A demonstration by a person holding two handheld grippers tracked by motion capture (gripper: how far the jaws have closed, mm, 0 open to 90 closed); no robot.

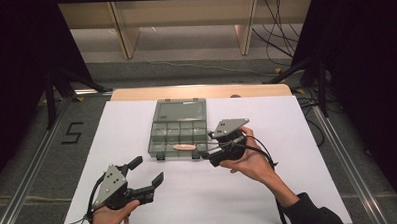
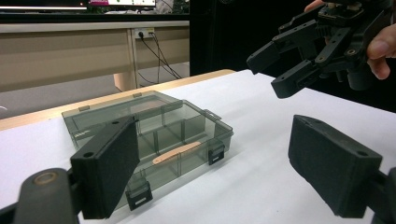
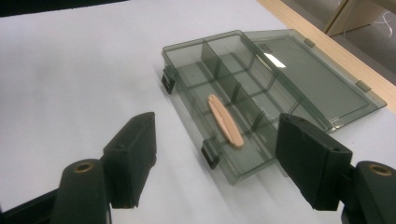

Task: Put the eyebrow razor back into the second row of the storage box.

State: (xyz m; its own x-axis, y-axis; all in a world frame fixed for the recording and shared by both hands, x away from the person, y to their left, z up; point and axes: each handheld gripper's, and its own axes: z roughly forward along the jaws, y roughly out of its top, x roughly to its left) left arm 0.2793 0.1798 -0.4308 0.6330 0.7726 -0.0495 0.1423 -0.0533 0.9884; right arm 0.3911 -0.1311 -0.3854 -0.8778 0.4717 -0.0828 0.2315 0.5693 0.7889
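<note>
The smoky compartment box (image 1: 179, 127) lies with its lid flat open on the counter (image 1: 127, 144); a tan stick (image 1: 185, 147) rests across its front compartments; right gripper (image 1: 208, 154) released just beside the box; left gripper (image 1: 147, 171) released, nearer the person.

Stick (image 1: 186, 147) in organiser box (image 1: 163, 145) front row, seemingly across dividers.

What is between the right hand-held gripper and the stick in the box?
Only the box's front wall and bare white table, in the right gripper view; stick, hand-held gripper.
</note>
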